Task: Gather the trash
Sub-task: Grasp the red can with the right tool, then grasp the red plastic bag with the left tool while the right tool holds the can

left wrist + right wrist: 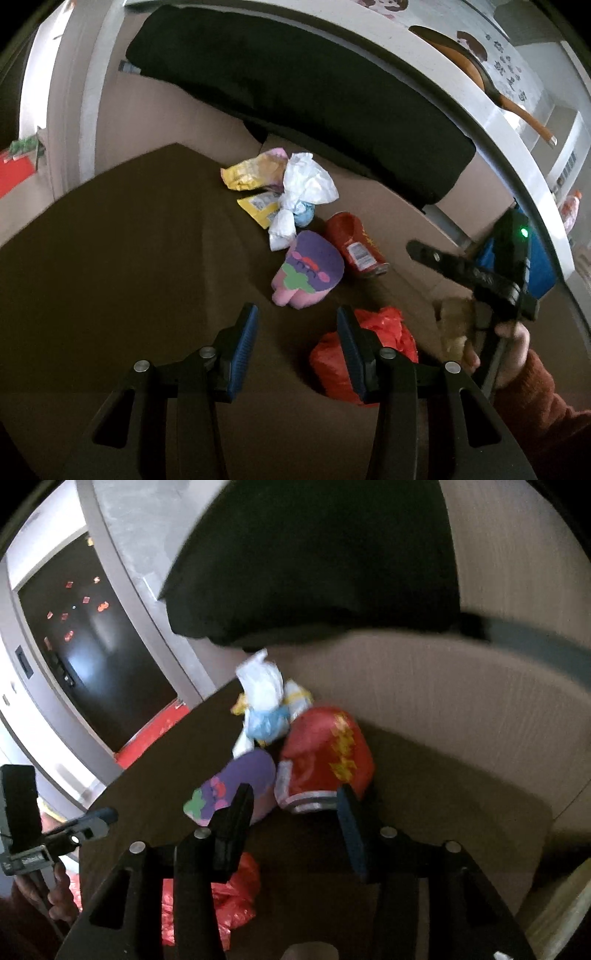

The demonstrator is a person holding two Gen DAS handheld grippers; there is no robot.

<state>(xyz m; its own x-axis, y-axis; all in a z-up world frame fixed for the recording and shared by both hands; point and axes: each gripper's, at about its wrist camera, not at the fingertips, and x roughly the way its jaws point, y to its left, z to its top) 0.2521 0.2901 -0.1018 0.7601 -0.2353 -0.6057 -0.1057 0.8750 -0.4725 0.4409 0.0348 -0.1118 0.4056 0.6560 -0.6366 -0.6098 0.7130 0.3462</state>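
A dark brown table (110, 258) with a smooth matte top carries a loose heap of trash near its far edge. The heap comprises a crumpled white plastic bag (308, 181) with a glossy, creased surface, a crinkled yellow foil wrapper (251, 173) bearing a printed label, a small pale blue wad (304, 214), a pink foam piece (306, 273) with a purple face and green and red cut-out shapes, and a squashed red can (356, 243) lying on its side, printed with yellow characters and a barcode. The foam piece and the can lie just beside each other, nearest the grippers. A wrinkled red plastic bag (384, 339) sits at the near edge of the table, partly behind the left gripper's right finger. The left gripper (295, 332) hovers above the table with its blue ribbed pads spread apart and nothing between them. The right gripper (295, 812) is held by a hand (513, 339) in a rust-coloured knitted sleeve (546, 398); its jaws stand apart, unloaded, with the crushed can and the foam piece just beyond the fingertips. Behind the table stands a black cushion (295, 85) with soft, rounded edges against a pale wood-grain panel (480, 686).
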